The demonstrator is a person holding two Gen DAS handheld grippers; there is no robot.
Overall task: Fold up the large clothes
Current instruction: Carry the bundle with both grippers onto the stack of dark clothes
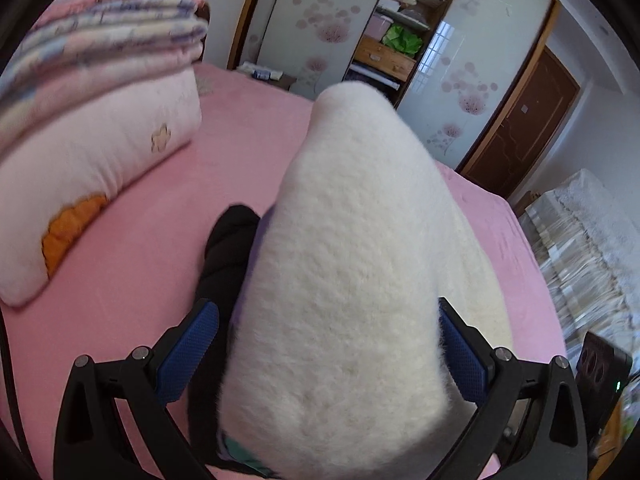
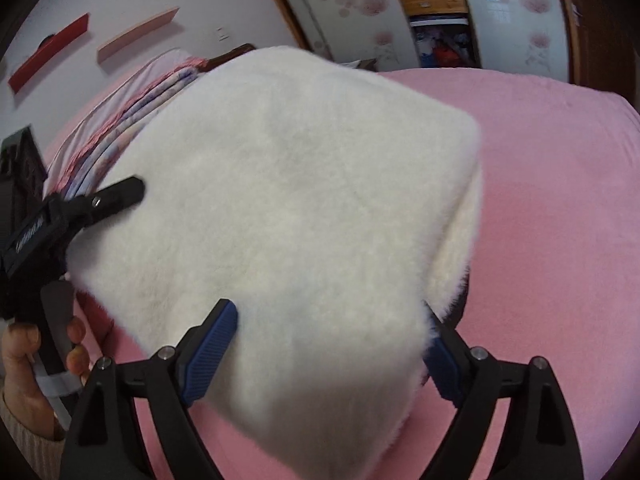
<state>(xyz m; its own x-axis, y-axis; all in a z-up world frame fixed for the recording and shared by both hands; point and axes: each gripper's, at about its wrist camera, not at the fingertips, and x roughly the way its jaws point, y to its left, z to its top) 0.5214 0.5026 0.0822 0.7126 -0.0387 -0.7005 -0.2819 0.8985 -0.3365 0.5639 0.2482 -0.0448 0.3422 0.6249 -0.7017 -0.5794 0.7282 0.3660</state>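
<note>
Left wrist view showed the fluffy white folded garment (image 1: 344,280) lying on the pink bed sheet (image 1: 140,272). Each hand-held gripper, left (image 1: 329,350) and right (image 2: 334,354), stood spread wide around the garment's near end, blue pads (image 1: 188,354) beside its fluff.

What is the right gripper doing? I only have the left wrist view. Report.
Observer: The right gripper straddles the near edge of the white fleece.
Operator: Give me the fleece's shape.
Observer: Folded into a rough square, over the pink bed.
Operator: Now find my left gripper from there.
Observer: One finger of the left gripper lies across the fleece's left edge; a hand grips its handle.
</note>
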